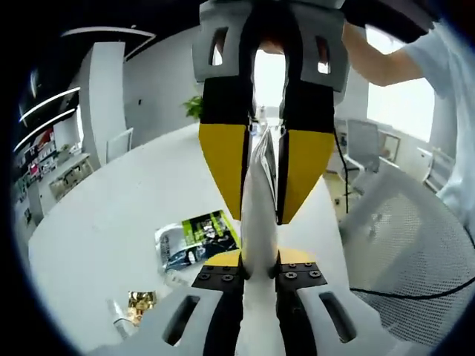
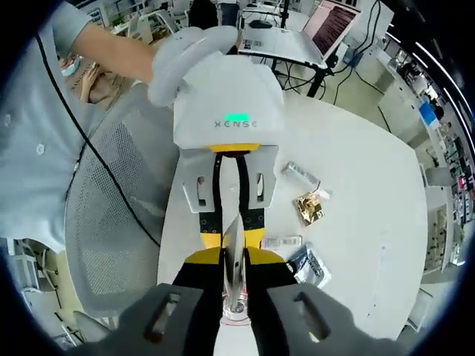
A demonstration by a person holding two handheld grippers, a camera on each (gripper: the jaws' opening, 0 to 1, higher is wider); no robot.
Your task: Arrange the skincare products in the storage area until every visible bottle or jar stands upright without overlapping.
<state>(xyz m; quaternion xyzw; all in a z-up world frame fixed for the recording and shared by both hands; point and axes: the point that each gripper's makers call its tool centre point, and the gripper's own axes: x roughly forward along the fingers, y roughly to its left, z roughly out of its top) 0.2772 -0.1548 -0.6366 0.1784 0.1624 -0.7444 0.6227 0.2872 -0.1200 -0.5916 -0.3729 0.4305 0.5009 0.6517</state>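
We hold a thin, flat, floppy tube [image 1: 259, 208] between both grippers, left [image 1: 260, 271] and right [image 2: 234, 297] clamped on opposite ends; grip firmly, it is likely slippery.

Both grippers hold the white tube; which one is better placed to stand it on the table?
Likely left: both are shut on the white tube, but the left gripper faces over the table, the right gripper toward the chair.

The left gripper [image 1: 257, 276] is seen with white slotted arms, black blocks fixed by screws, and yellow pads. The right gripper [image 2: 236, 293] is built alike. A white housing [image 2: 230, 96] marked with green lettering is noted, along with a thin black cable [image 2: 89, 159]. A pale short-sleeved shirt [image 2: 33, 126] is worn.
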